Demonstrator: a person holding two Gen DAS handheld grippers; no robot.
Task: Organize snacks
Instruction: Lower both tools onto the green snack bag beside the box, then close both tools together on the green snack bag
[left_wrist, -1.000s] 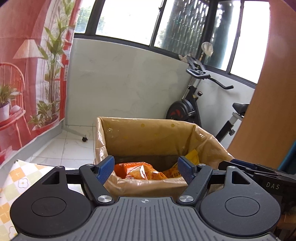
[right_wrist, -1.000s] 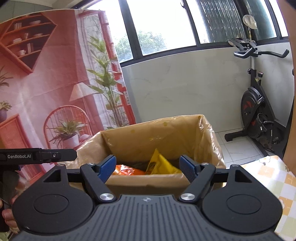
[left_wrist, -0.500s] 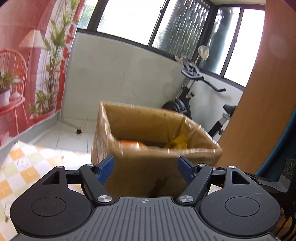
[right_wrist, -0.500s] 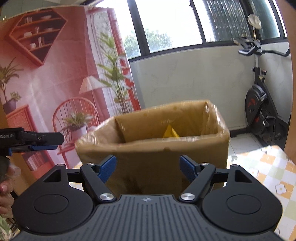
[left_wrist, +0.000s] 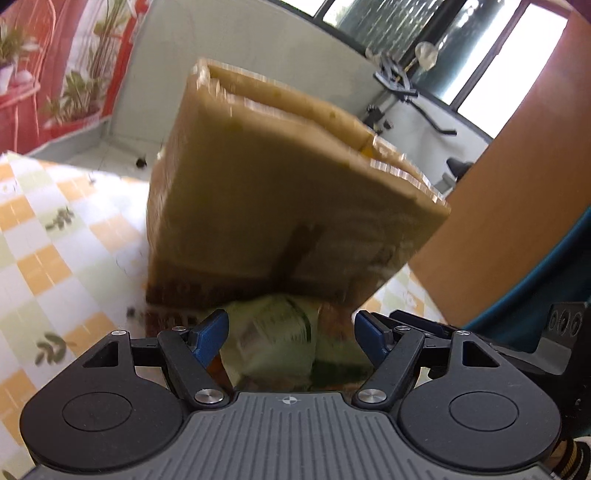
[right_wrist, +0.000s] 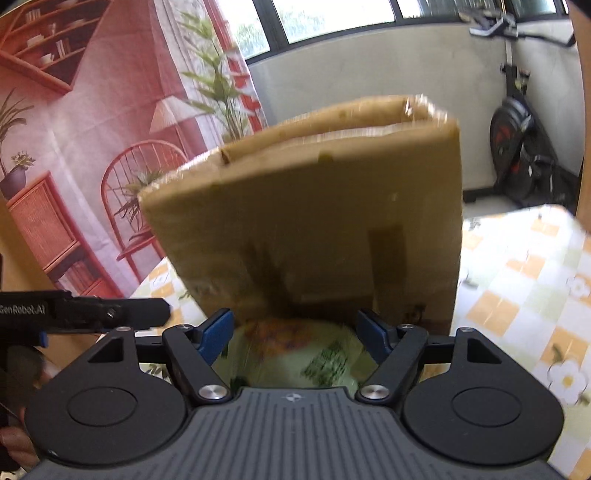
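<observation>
Snack packet (left_wrist: 273, 339), pale green, lies on the checked tablecloth (left_wrist: 48, 236) against the near foot of the cardboard box (left_wrist: 280, 206). Left gripper (left_wrist: 291, 330) and right gripper (right_wrist: 293, 330) both straddle it, jaws apart, right just narrowing, neither visibly pressing, probably readying a lift into the box behind.

Each camera sits on its own gripper and looks forward and downward along the fingers, whose blue tips frame the lower part of the picture. The left view stands very near the box (left_wrist: 295, 192), seeing its near wall from the left, with the worktop (left_wrist: 48, 236) at left. The right view faces that box (right_wrist: 317, 221) from the other side, equally close, worktop (right_wrist: 524, 280) at right. Both share the box, the green packet (left_wrist: 273, 343) (right_wrist: 295, 350) before it, and the exercise bike (left_wrist: 406, 85) (right_wrist: 524, 140).
</observation>
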